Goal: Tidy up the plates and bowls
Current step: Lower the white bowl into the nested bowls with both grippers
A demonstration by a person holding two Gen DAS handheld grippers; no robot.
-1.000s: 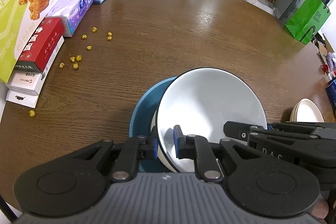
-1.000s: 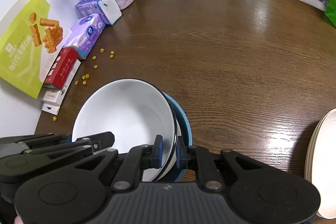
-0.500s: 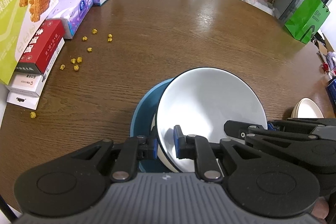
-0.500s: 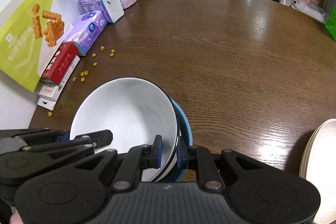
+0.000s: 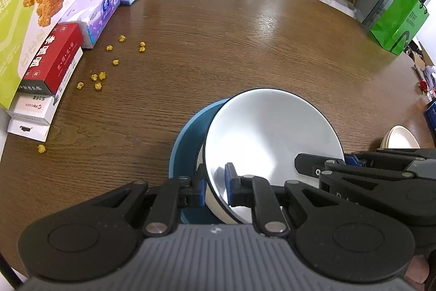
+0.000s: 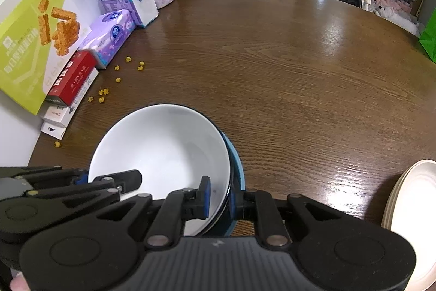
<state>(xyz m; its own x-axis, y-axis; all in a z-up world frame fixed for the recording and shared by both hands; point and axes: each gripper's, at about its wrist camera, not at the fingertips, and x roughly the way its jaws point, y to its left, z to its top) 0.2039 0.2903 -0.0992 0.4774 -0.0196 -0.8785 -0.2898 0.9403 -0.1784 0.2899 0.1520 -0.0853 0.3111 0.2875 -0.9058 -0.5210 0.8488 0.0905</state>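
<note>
Both grippers pinch the white bowl (image 5: 272,132) by its rim: left gripper (image 5: 215,188) on the near-left edge, right gripper (image 6: 219,194) opposite. Bowl sits tilted in a blue bowl (image 5: 188,138) on the worktop (image 5: 231,45), plates (image 6: 411,222) off right.

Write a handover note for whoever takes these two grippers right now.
Left gripper: shut on the white bowl, near-left rim.
Right gripper: shut on the same bowl's near-right rim.
The white bowl sits tilted in the blue bowl on the wooden table.
Cream plates are stacked at the right.
Done: white bowl gripped on both sides.
Left: seat it level or lift it out, then release.
</note>
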